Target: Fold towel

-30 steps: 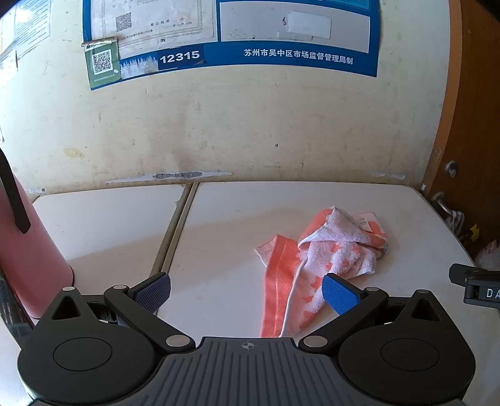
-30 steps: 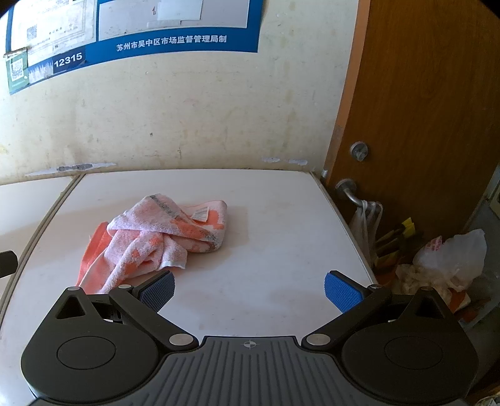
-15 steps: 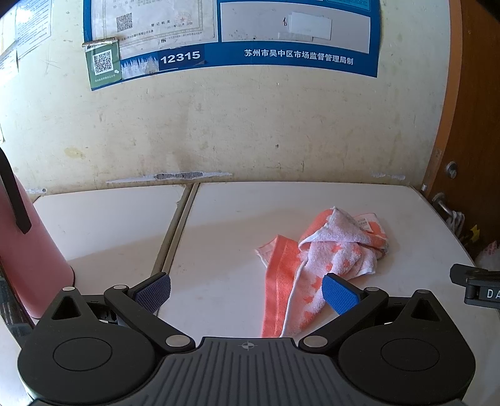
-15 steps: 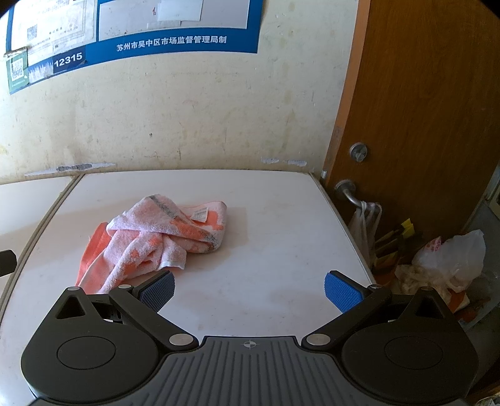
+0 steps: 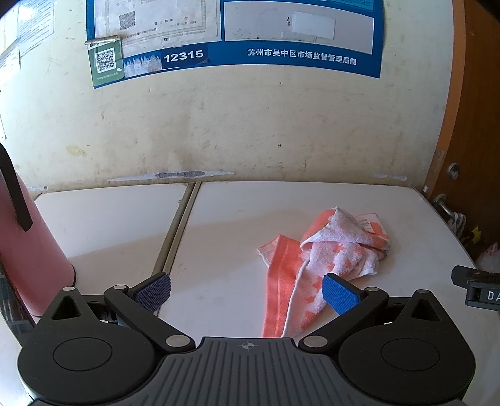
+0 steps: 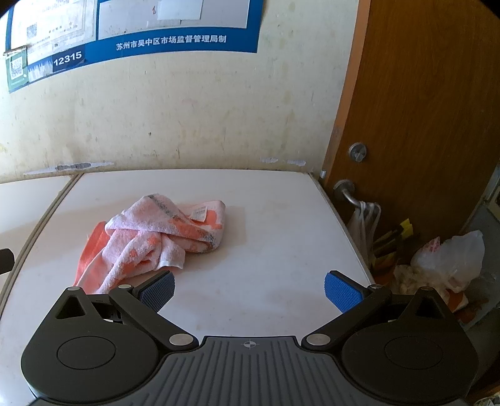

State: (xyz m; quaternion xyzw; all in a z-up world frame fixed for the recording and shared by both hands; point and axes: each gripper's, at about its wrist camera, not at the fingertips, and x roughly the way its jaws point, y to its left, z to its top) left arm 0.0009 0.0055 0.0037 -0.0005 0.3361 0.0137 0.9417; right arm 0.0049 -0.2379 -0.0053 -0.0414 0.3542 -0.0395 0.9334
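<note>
Left wrist view: left tongs [image 5: 247,293] were spread wide, grasping nothing. Crumpled orange-and-white terry towel [image 5: 325,256] lay on the white desk [image 5: 225,225] at 2 o'clock from them, its long orange tail running back under the right pad.

Right wrist view: right tongs [image 6: 250,292] released too, towel [image 6: 156,237] at 10 o'clock. Likely soft, light, floppy; best pinched at a free corner or hem, not the bunch.

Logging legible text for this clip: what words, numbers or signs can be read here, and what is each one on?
"12315": blue notice board on the wall.
"苏州市吴中区市场监督管理局制": the same board's bottom strip.
"DA", cut off by the frame edge: black part at the right edge of the left wrist view.
QR code only, caption too small: green sticker.
Too small to read: certificate on the board; towel tag.
</note>
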